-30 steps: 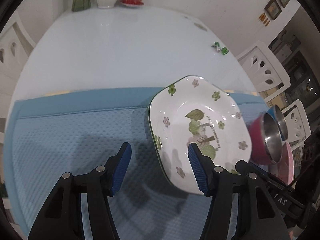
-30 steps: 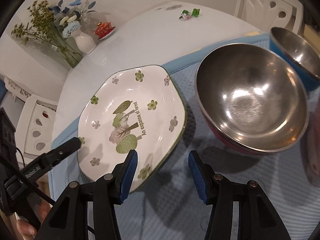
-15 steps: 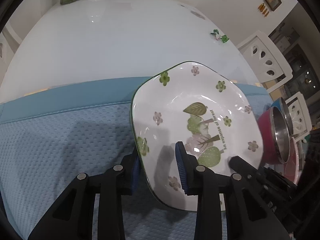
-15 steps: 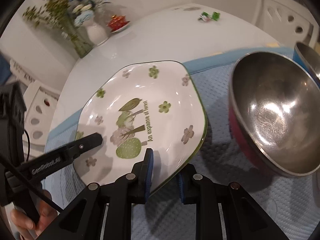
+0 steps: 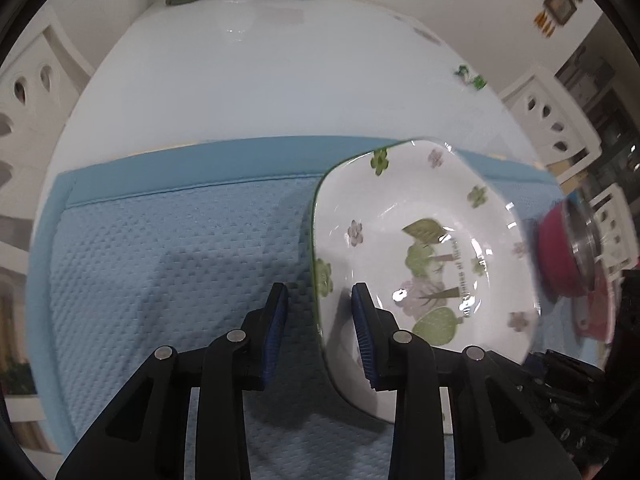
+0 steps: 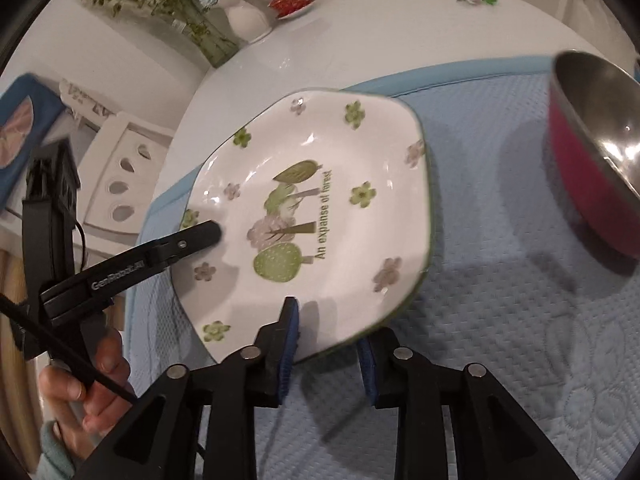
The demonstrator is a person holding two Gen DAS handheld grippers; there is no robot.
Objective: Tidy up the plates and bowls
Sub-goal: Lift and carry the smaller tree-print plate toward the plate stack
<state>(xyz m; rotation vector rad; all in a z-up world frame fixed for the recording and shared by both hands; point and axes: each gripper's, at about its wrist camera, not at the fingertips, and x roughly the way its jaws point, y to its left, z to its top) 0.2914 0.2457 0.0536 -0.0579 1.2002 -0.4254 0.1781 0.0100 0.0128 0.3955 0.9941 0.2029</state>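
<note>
The plate (image 5: pixel 424 240) is glazed ceramic with a deep well and a green-lined rim. I judge it stiff, fairly heavy for a two-finger hold, slick under the pads, and likely to chip if it knocks the steel-lined red bowl (image 6: pixel 580 184) just to its right. It hangs tilted over the blue mat (image 5: pixel 180 260), its far corner reaching the mat's far edge, with the white worktop (image 5: pixel 260 80) beyond. The rim is the only place to take it, gripped on two sides so that it cannot swing.

The left claw (image 5: pixel 319 294) is nearly closed across the plate's left rim. Its jaws have just been closing with the rim between them, and the right wrist view shows its upper finger lying flat on the plate's inner slope.

The right claw (image 6: pixel 326 324) straddles the near rim at a narrow gap. Its jaws have just been opening a little with the rim between them. The upper pad lies on the glazed face, but the rim hides the lower pad's tip, so I cannot tell whether that grip bites.

Motion blur smears the plate's right edge in the left wrist view. The bowl is cut off in both views, and a pink thing (image 5: pixel 596 316) beside it is too blurred to name. The plate's underside is unseen.
</note>
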